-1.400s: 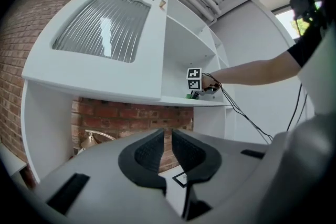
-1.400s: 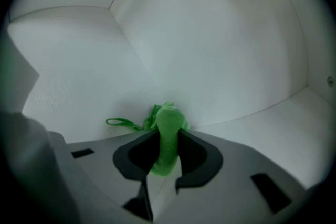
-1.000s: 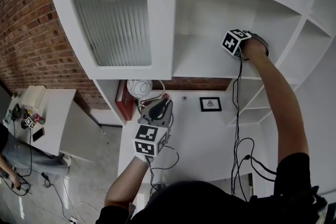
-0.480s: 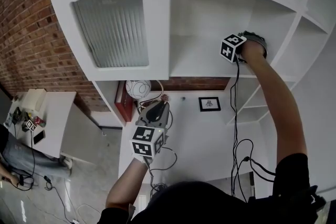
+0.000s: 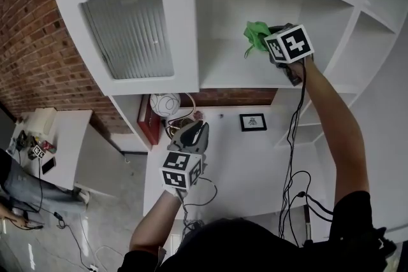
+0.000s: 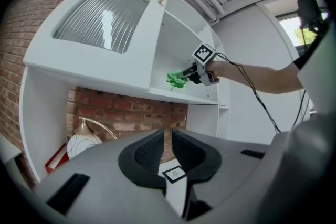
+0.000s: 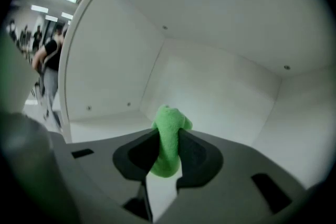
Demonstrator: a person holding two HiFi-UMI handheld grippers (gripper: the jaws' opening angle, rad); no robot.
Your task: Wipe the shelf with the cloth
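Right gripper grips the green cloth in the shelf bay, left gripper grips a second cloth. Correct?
No. The left gripper holds nothing: the left gripper view shows its jaws together and bare. The right gripper does grip the green cloth in the shelf bay.

Head view: above the person, facing steeply down and forward; left gripper low centre, right gripper upper right in the open shelf compartment.
Left gripper view: behind its own jaws, tilted up past a brick wall; right gripper small, well ahead and above.
Right gripper view: close inside the compartment, facing its back corner, green cloth between its jaws.
Shared: compartment in all three; right gripper and green cloth in head and left gripper views.
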